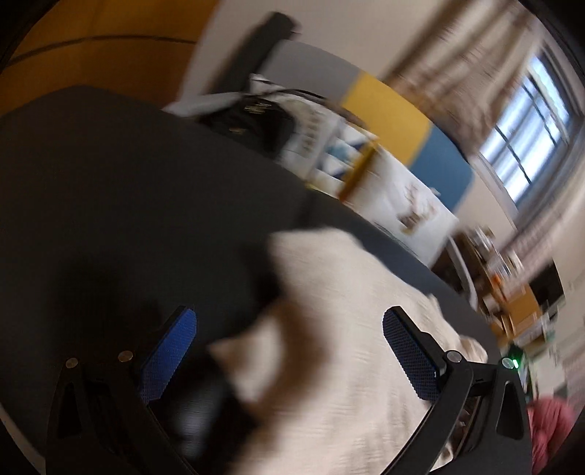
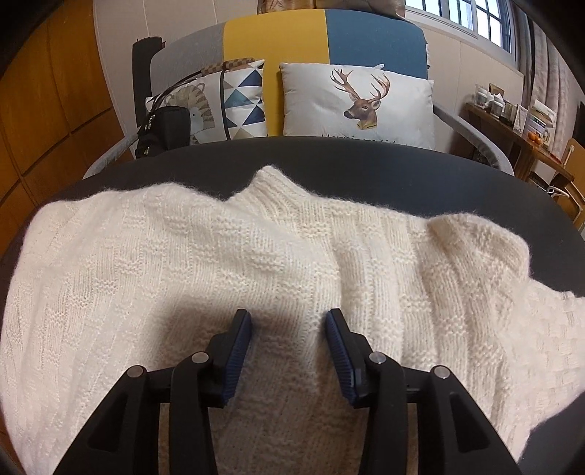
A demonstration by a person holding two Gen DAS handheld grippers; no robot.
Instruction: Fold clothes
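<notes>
Cream knit sweater is lying spread across the dark worktop, collar pointing toward the far edge, w/ one side bunched and looking partly turned in — so imo folding is barely getting going, most of it still left to do. Right tool is hovering just over the middle of the knit, jaws parted, gripping nothing. Left tool is blurry but spread wide, also gripping nothing, afaict. Behind the worktop there's a sofa in yellow and blue w/ a deer cushion, a window off to the side.
</notes>
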